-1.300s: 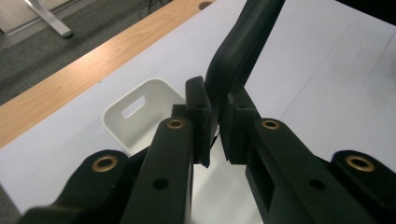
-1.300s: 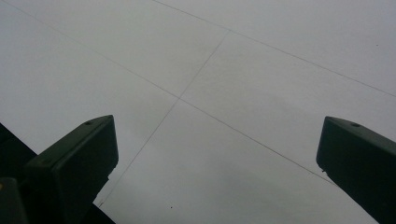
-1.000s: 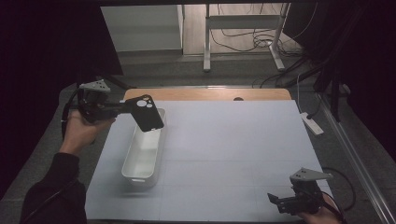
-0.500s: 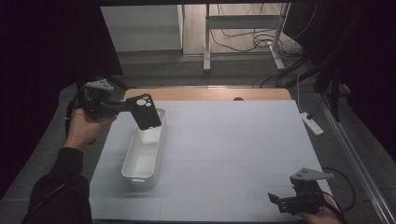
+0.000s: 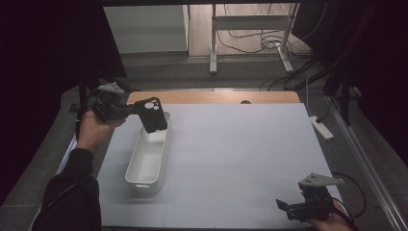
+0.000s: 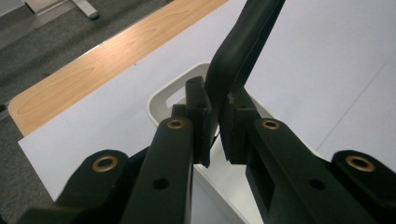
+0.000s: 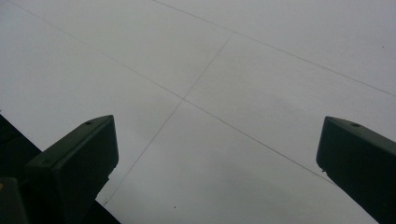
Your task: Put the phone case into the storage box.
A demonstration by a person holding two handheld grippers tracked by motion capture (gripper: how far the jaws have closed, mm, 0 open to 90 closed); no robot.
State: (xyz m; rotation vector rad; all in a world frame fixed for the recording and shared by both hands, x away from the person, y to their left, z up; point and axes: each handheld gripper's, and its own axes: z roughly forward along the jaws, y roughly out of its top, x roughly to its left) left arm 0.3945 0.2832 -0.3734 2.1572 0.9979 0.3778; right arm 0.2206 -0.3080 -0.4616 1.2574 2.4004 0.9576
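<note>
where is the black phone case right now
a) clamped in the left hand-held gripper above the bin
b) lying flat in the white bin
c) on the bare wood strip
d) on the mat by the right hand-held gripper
a: the left hand-held gripper pinches the phone case by its edge, over the far end of the bin.

Phone case (image 5: 153, 114) above tray's (image 5: 139, 180) far end

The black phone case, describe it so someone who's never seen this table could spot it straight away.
Start at the pale sheet covering the table, then go to its left side, where a long white tray lies. Above the tray's far end, the left gripper is shut on the phone case, holding it in the air. It is the one flat black slab there, with pale round camera cut-outs near its top corner.
</note>
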